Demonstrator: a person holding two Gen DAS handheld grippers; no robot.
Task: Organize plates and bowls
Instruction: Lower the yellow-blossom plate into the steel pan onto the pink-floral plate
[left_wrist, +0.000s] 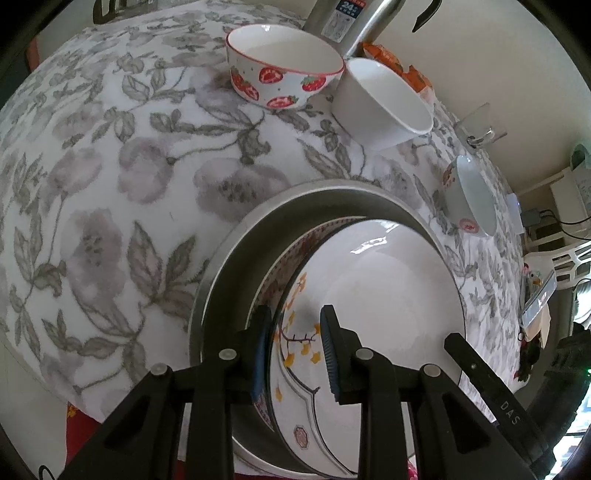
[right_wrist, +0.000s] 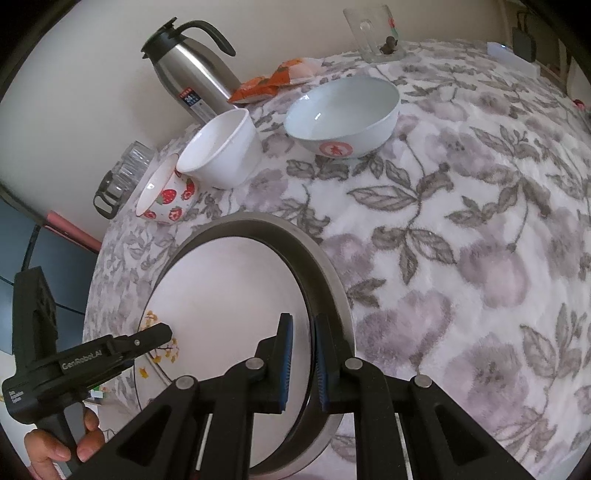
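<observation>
Left gripper (left_wrist: 295, 354) straddling stacked plates' (left_wrist: 369, 295) rim, right gripper (right_wrist: 303, 362) pinching metal pan (right_wrist: 332, 280) wall; three bowls (right_wrist: 343, 114) awaiting stacking.

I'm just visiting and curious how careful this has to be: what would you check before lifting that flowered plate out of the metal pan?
1. Left gripper straddles the flowered plate rim: ok.
2. Its fingers are actually clamped on that rim: cannot tell.
3. Only one plate is caught; the patterned plate underneath lies close to the outer finger: cannot tell.
4. Right gripper straddles the metal pan wall to steady it: ok.
5. Strawberry bowl and white bowl stand apart from the pan: ok.
</observation>
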